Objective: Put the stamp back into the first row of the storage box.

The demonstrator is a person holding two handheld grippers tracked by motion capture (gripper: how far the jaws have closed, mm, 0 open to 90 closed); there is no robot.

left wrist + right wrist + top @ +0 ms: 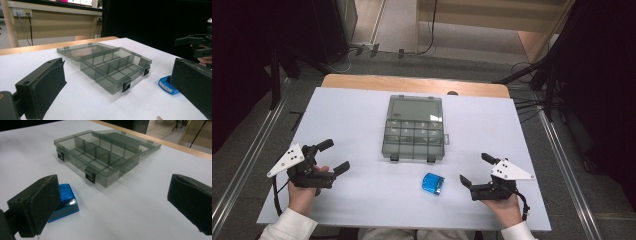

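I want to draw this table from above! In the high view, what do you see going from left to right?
Left gripper, jaws open → smoky grey clear plastic compartment box, lid open → small blue clear plastic case → right gripper, jaws open.

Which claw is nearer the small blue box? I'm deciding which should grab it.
Right. The right claw sits just right of the blue box; the left claw is far across the table.
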